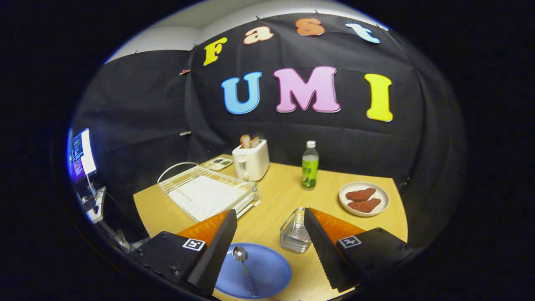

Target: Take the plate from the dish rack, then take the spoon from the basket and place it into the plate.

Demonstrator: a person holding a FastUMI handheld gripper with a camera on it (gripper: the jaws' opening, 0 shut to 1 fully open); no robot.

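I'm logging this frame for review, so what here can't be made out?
- Blue plate: near rim covered by the open tongs' left finger.
- Spoon: handle end blurred.
- Wire basket: right side behind the right finger.
- Bottle: label too small.
- Dish rack: near corner behind the left finger.

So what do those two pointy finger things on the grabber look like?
The gripper has two wedge-shaped fingers that taper to a point. Their inner faces are black with a fine ribbed texture, and their outer sides are orange. Each finger sits on a black block with small screws, and each block carries a little white square sticker with a black pattern on it. No cables can be seen.
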